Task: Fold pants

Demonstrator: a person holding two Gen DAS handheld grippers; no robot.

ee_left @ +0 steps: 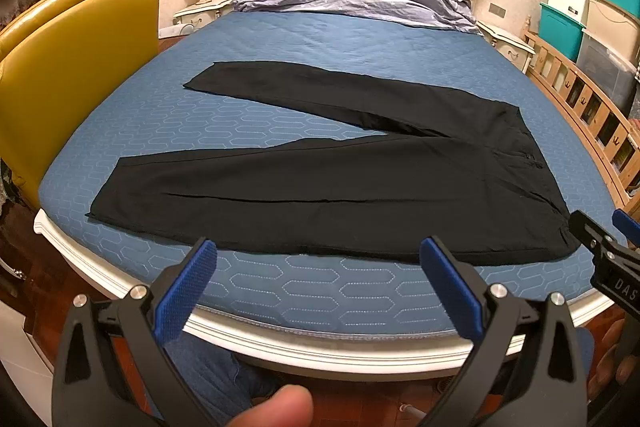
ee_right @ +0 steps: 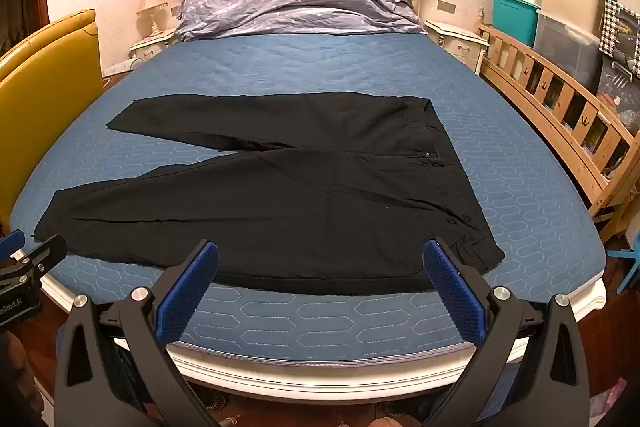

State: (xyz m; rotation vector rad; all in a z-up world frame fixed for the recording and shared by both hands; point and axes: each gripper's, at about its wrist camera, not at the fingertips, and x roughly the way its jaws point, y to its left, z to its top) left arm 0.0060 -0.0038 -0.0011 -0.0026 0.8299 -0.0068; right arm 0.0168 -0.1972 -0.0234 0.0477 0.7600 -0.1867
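Left gripper [ee_left: 318, 285] and right gripper [ee_right: 320, 287] both spread wide and empty, hovering over the bed's [ee_right: 520, 187] near edge, black pants [ee_right: 280, 203] flat just beyond, waistband toward the right edge, legs splayed toward the left edge.

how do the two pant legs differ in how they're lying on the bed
The near leg runs along the foot edge of the blue mattress, its cuff end toward the yellow chair; the far leg lies farther up the bed, angled away, so a wedge of mattress shows between them. The near leg shows a long lengthwise crease; the far leg looks smoother. Both are black, flat, and joined at the waist on the right.
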